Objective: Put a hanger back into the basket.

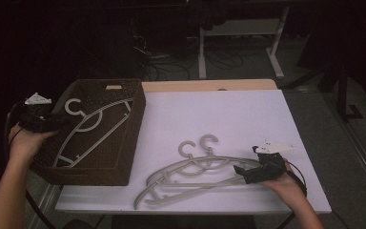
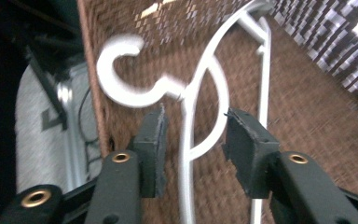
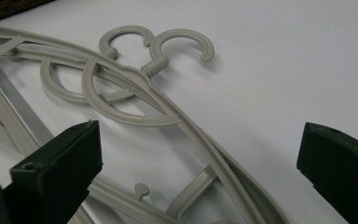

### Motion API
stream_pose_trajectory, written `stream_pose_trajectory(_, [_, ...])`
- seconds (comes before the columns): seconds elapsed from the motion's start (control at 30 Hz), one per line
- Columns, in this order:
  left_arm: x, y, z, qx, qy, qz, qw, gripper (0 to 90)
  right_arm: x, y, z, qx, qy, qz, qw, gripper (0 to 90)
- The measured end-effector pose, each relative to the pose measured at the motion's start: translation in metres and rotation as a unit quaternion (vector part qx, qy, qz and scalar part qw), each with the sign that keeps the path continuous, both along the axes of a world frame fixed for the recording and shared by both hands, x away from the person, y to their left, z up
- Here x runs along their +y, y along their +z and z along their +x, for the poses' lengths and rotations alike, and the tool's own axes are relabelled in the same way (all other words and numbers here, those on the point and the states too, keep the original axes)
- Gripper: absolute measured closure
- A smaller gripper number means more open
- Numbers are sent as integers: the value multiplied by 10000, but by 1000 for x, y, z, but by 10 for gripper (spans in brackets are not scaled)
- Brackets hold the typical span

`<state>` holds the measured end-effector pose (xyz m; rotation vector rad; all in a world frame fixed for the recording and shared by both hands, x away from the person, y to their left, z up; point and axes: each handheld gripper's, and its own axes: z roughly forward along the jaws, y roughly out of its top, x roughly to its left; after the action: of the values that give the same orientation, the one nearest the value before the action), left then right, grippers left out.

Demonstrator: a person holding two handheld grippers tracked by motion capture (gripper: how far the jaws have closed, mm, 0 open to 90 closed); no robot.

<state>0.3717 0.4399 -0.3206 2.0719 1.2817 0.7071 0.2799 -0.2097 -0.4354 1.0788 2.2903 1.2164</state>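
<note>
The left tool (image 1: 59, 120) is at the near left side of the brown basket (image 1: 131, 138), and a pale hanger (image 1: 93, 128) lies inside the basket. The left tool's jaws are partly open with the hanger's thin bar between them, and the pads do not press on it, so it looks let go. To do this well, lift the left tool straight up so it does not catch the hook (image 2: 121, 77) or drag the hanger back out.

Two more hangers (image 1: 190, 174) lie piled on the white table (image 1: 228, 114), near its front edge. The right tool (image 1: 240, 171) is at their right end with its jaws wide open, holding nothing. It should pinch just one bar, the top one, so the other stays down.

The hooks are crossed, so they may tangle. The table has lots of free room in the middle, but the basket wall is tall, so lift high to get over it
</note>
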Motion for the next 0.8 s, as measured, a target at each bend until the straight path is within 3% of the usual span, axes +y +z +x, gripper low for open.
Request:
stream_pose_trajectory(0.2, [-19,12,-7,-109,-362,-522,9979,440,-1,1,-2,-25,31,37,10000,0])
stream_pose_trajectory(0.37, [-48,20,-12,-133,-844,-919,9921,354,-2,1,-1,-24,40,46,10000,0])
stream_pose_trajectory(0.47, [-70,24,-14,-146,-1190,-1241,9850,307,-2,1,-1,-19,42,49,10000,0])
stream_pose_trajectory(0.53, [-83,25,-15,-136,-1384,-1329,9813,278,-2,2,0,-11,35,56,10000,0])
stream_pose_trajectory(0.6, [-100,25,-16,-108,-1617,-1444,9762,262,-2,2,0,-21,46,67,10000,0])
stream_pose_trajectory(0.63, [-100,25,-16,-108,-1617,-1444,9762,252,-2,2,0,-21,46,67,10000,0])
stream_pose_trajectory(0.67, [-116,24,-16,-66,-1818,-1495,9719,240,-2,2,1,-23,68,45,10000,0])
stream_pose_trajectory(0.7, [-126,23,-17,-44,-1936,-1489,9697,240,-2,2,1,-23,68,45,10000,0])
stream_pose_trajectory(0.73, [-142,22,-17,-16,-2108,-1552,9651,237,-2,1,1,-7,68,44,10000,0])
stream_pose_trajectory(0.8, [-158,21,-18,1,-2275,-1586,9608,235,-2,1,1,4,67,44,10000,0])
